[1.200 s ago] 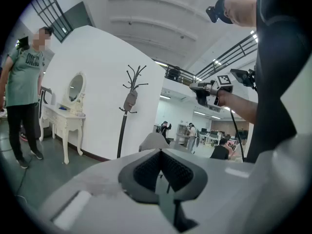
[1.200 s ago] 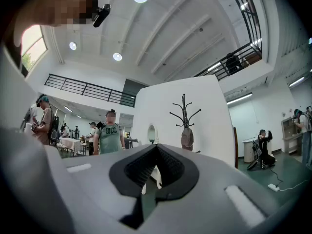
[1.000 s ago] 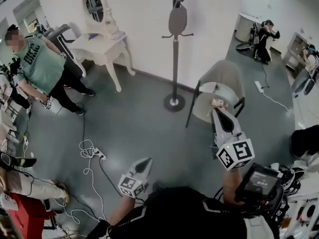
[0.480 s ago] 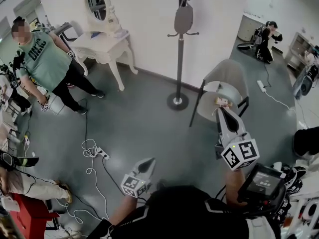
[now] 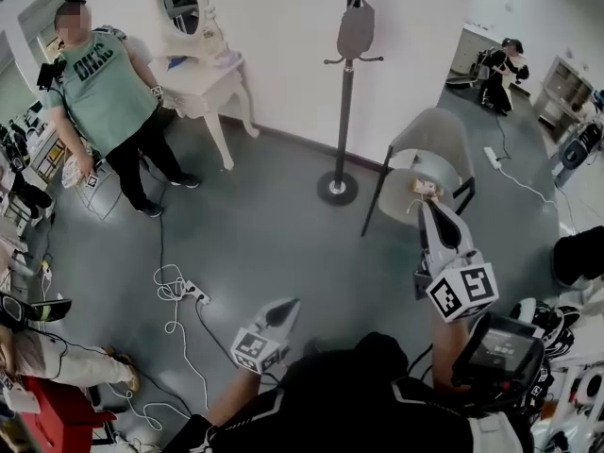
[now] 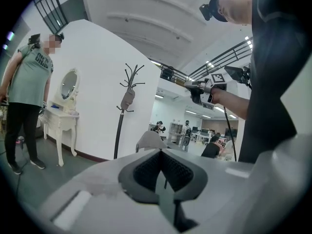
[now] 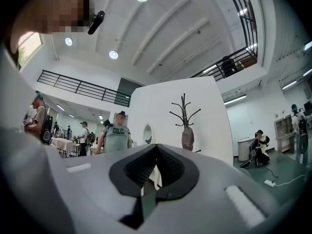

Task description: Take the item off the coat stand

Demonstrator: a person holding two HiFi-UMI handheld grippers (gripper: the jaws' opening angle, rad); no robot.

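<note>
Right gripper (image 5: 427, 206) shifted right, item (image 5: 356, 31) far beyond jaws

Item (image 5: 356, 30) on coat stand (image 5: 343, 121), chair (image 5: 429, 140) right, table (image 5: 203, 78) left

White carved dressing table w/ oval mirror (image 5: 201, 69) stands against plain white wall (image 5: 274, 55), upper left of head view. Person in green printed T-shirt & black trousers (image 5: 106, 97) stands just beside it on smooth grey floor (image 5: 264, 234). Grey shell chair w/ dark legs (image 5: 429, 149) sits nr wall at right. White power strip w/ looped white cable (image 5: 184, 293) lies lower left. Red box-shaped furniture piece (image 5: 52, 411) in btm-left corner. Person in black clothes (image 5: 498, 64) is low to floor, far back right; second white power strip (image 5: 492, 157) lies nr them.
</note>
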